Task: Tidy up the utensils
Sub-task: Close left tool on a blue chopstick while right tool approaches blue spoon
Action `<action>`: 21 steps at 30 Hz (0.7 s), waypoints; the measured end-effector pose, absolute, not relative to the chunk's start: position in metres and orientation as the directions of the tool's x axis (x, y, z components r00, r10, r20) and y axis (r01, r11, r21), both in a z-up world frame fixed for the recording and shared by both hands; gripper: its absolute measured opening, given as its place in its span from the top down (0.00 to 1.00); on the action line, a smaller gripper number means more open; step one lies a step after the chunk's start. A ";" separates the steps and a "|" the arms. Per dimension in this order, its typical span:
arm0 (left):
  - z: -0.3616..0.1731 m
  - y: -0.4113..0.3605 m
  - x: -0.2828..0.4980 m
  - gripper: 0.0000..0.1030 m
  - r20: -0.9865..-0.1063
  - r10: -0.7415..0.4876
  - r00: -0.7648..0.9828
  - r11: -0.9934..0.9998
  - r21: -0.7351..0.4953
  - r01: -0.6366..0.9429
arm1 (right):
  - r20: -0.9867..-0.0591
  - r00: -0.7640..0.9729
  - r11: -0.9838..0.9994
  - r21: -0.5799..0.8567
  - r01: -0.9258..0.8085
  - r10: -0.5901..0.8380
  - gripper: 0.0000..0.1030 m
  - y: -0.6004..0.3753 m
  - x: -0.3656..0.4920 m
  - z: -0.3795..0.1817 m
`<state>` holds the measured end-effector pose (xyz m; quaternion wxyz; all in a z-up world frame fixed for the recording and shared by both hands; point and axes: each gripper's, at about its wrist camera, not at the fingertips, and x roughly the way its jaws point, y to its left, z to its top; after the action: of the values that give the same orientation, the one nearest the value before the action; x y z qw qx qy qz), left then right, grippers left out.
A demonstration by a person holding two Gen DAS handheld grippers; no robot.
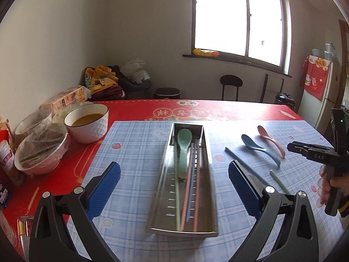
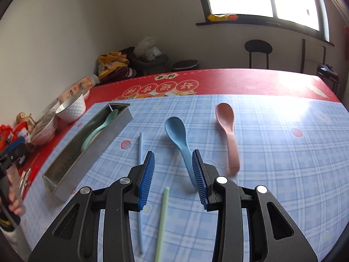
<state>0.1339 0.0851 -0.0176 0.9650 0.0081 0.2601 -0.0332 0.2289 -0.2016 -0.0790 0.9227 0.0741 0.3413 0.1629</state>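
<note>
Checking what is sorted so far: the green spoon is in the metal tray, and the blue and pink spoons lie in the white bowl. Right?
Not quite. The blue spoon and pink spoon lie on the checked mat, not in the white bowl. The green spoon is in the metal tray. The right wrist view shows it.

Left gripper point(image 1: 174, 185): jaws wide apart, empty, pointing toward 12 o'clock. Right gripper point(image 2: 173, 180): jaws partly apart, empty, fingers aimed at 12 o'clock, tilted downward.

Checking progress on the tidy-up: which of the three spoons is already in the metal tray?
The green spoon; it lies inside the metal tray, while the blue spoon and pink spoon lie on the checked mat.
</note>
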 end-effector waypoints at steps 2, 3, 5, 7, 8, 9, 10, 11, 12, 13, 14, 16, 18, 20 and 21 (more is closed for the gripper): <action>-0.016 0.057 0.136 0.06 -0.507 -0.084 0.858 0.995 0.011 0.104 | -0.598 0.721 0.935 0.268 -0.232 0.350 0.65 -0.216 0.227 -0.084; -0.016 0.043 0.138 0.07 -0.512 -0.093 0.854 0.993 0.018 0.119 | -0.598 0.725 0.937 0.276 -0.215 0.343 0.65 -0.223 0.228 -0.087; -0.021 0.017 0.144 0.08 -0.527 -0.106 0.843 0.990 0.027 0.141 | -0.601 0.731 0.941 0.289 -0.178 0.323 0.65 -0.235 0.230 -0.092; -0.029 -0.005 0.153 0.19 -0.556 -0.117 0.823 0.987 0.029 0.160 | -0.602 0.740 0.944 0.298 -0.141 0.301 0.65 -0.243 0.234 -0.095; -0.035 -0.014 0.158 0.21 -0.576 -0.117 0.809 0.986 0.029 0.163 | -0.600 0.744 0.944 0.305 -0.128 0.294 0.65 -0.246 0.235 -0.097; -0.041 -0.022 0.164 0.26 -0.597 -0.118 0.793 0.986 0.022 0.164 | -0.600 0.746 0.944 0.308 -0.119 0.289 0.65 -0.248 0.237 -0.098; -0.047 -0.029 0.171 0.32 -0.617 -0.122 0.777 0.987 0.010 0.163 | -0.600 0.747 0.944 0.307 -0.116 0.287 0.65 -0.250 0.238 -0.099; -0.053 -0.034 0.177 0.34 -0.638 -0.127 0.760 0.987 -0.006 0.160 | -0.602 0.746 0.946 0.304 -0.116 0.285 0.65 -0.251 0.239 -0.101; -0.059 -0.038 0.184 0.38 -0.658 -0.130 0.742 0.988 -0.022 0.154 | -0.605 0.743 0.946 0.301 -0.118 0.285 0.65 -0.251 0.239 -0.104; -0.065 -0.041 0.191 0.43 -0.676 -0.132 0.725 0.989 -0.038 0.144 | -0.609 0.736 0.944 0.304 -0.127 0.295 0.65 -0.251 0.240 -0.106; -0.070 -0.044 0.198 0.44 -0.690 -0.132 0.711 0.990 -0.053 0.133 | -0.613 0.727 0.940 0.313 -0.135 0.309 0.65 -0.251 0.241 -0.108; -0.080 -0.049 0.211 0.50 -0.715 -0.127 0.688 0.991 -0.072 0.109 | -0.606 0.720 0.929 0.336 -0.153 0.338 0.65 -0.252 0.241 -0.108; -0.089 -0.054 0.222 0.54 -0.732 -0.115 0.671 0.993 -0.074 0.089 | -0.598 0.721 0.925 0.342 -0.165 0.350 0.65 -0.253 0.240 -0.108; -0.095 -0.060 0.231 0.57 -0.746 -0.104 0.658 0.994 -0.069 0.079 | -0.592 0.723 0.921 0.355 -0.163 0.356 0.65 -0.255 0.237 -0.108; -0.098 -0.062 0.235 0.57 -0.751 -0.098 0.653 0.995 -0.064 0.076 | -0.587 0.732 0.922 0.356 -0.151 0.347 0.65 -0.257 0.236 -0.108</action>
<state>0.2346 -0.0624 -0.0978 0.9090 -0.0134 0.4139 -0.0478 0.2356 -0.2566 -0.1077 0.9194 0.1435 0.3402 0.1354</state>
